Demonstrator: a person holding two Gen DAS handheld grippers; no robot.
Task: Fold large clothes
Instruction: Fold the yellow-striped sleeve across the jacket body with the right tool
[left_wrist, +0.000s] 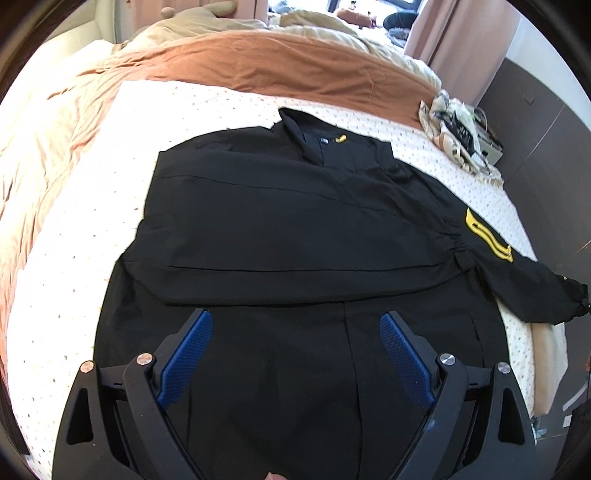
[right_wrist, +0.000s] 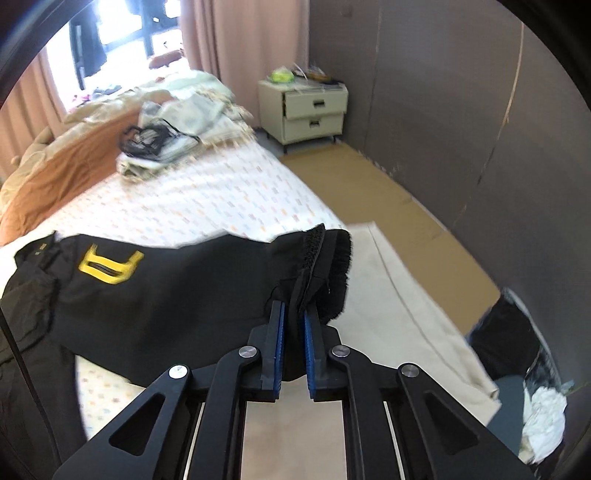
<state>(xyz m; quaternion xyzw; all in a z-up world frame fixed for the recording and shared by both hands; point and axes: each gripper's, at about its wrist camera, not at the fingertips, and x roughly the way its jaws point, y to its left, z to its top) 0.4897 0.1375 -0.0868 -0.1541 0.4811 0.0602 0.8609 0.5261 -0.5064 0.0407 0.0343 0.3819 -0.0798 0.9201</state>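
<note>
A large black jacket (left_wrist: 295, 229) with yellow stripes on one sleeve lies spread on the bed. One sleeve is folded across its front. My left gripper (left_wrist: 295, 325) is open and hovers over the jacket's lower part, holding nothing. In the right wrist view my right gripper (right_wrist: 293, 314) is shut on the cuff (right_wrist: 328, 266) of the striped sleeve (right_wrist: 166, 288) and holds it lifted at the bed's right edge. The yellow stripes (right_wrist: 109, 266) show on that sleeve.
The bed has a white dotted sheet (left_wrist: 74, 229) and an orange duvet (left_wrist: 258, 59) at the far side. A pile of clothes (right_wrist: 166, 136) lies near the pillows. A bedside cabinet (right_wrist: 306, 107), grey wall and brown floor (right_wrist: 388, 206) lie to the right.
</note>
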